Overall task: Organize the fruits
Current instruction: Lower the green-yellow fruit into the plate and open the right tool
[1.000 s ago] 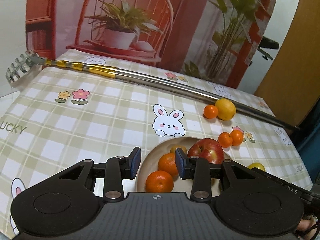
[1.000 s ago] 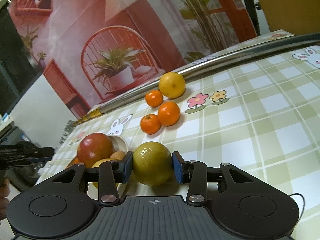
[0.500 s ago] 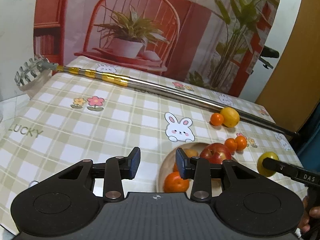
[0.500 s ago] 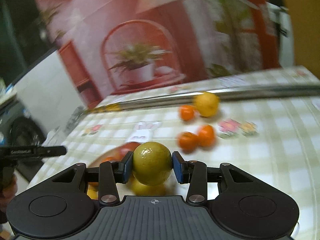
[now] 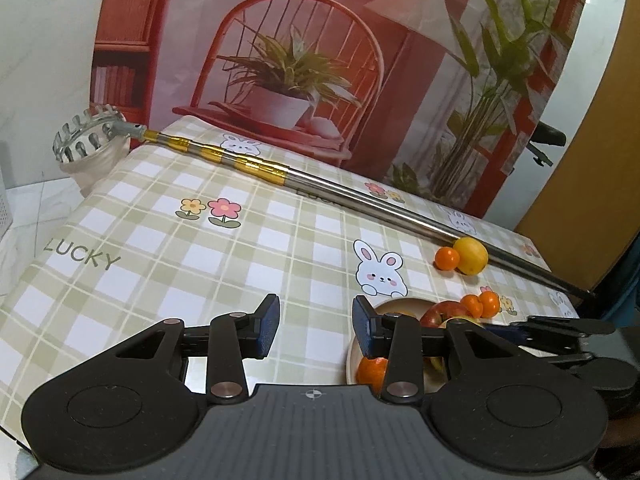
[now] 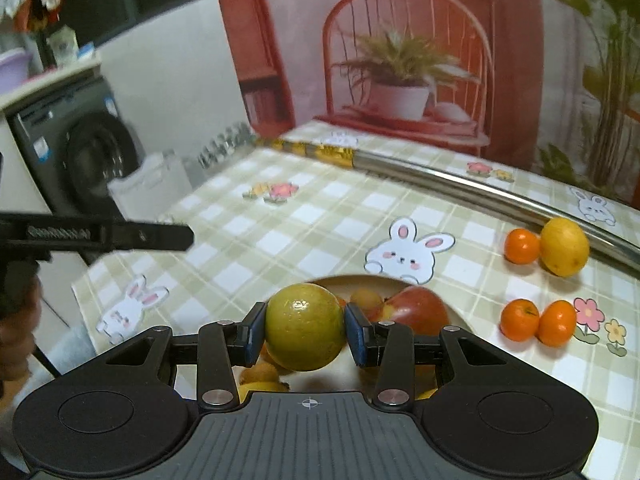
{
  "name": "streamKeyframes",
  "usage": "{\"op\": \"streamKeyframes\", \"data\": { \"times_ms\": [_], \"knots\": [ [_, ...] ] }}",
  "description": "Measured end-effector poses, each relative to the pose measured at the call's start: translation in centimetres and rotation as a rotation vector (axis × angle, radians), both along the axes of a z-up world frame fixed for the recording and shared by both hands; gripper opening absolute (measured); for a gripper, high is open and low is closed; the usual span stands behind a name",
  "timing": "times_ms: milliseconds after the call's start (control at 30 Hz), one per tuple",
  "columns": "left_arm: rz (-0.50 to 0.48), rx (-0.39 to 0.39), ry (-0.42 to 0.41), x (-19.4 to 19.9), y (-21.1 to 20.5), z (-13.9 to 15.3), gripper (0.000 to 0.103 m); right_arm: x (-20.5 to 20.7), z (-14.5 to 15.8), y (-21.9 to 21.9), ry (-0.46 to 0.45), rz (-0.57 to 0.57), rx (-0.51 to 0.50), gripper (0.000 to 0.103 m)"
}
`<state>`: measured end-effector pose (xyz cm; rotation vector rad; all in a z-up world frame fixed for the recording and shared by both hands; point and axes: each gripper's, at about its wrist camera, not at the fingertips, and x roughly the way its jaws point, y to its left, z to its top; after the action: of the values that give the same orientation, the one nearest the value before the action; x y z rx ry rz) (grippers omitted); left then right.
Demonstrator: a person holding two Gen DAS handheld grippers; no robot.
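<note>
Gripping a green-yellow citrus (image 6: 305,327) between its pads, the right claw (image 6: 305,334) hung over the near part of the bowl (image 6: 404,280). The fruit was round, with no long axis; a pale dimple on it faced the camera. An apple (image 6: 418,310) and small oranges lay in the bowl. The left claw (image 5: 316,326) stood apart, holding nothing, over the worktop (image 5: 168,252) left of the bowl. "LUCKY" (image 5: 82,255) was printed on the checked cloth at far left.
</note>
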<state>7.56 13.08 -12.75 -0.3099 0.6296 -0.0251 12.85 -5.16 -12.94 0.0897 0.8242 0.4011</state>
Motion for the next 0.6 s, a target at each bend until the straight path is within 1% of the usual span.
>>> {"op": "streamKeyframes", "data": {
  "times_ms": [67, 200, 267, 433, 600],
  "knots": [
    [0.002, -0.002, 0.002, 0.1, 0.0, -0.1, 0.042, 0.2, -0.4, 0.4, 0.013, 0.014, -0.024, 0.038],
    [0.000, 0.002, 0.009, 0.3, -0.2, -0.3, 0.042, 0.2, -1.2, 1.6, 0.027, 0.054, -0.104, 0.038],
    [-0.003, 0.006, 0.014, 0.4, -0.4, -0.4, 0.042, 0.2, -1.6, 1.8, 0.043, 0.052, -0.108, 0.038],
    [-0.010, 0.014, 0.026, 0.7, -0.5, -0.6, 0.042, 0.4, -2.1, 1.5, 0.047, 0.026, -0.086, 0.038],
    [-0.015, 0.020, 0.034, 0.8, -0.6, -0.7, 0.042, 0.6, -2.5, 1.4, 0.057, 0.012, -0.099, 0.038]
  ]
}}
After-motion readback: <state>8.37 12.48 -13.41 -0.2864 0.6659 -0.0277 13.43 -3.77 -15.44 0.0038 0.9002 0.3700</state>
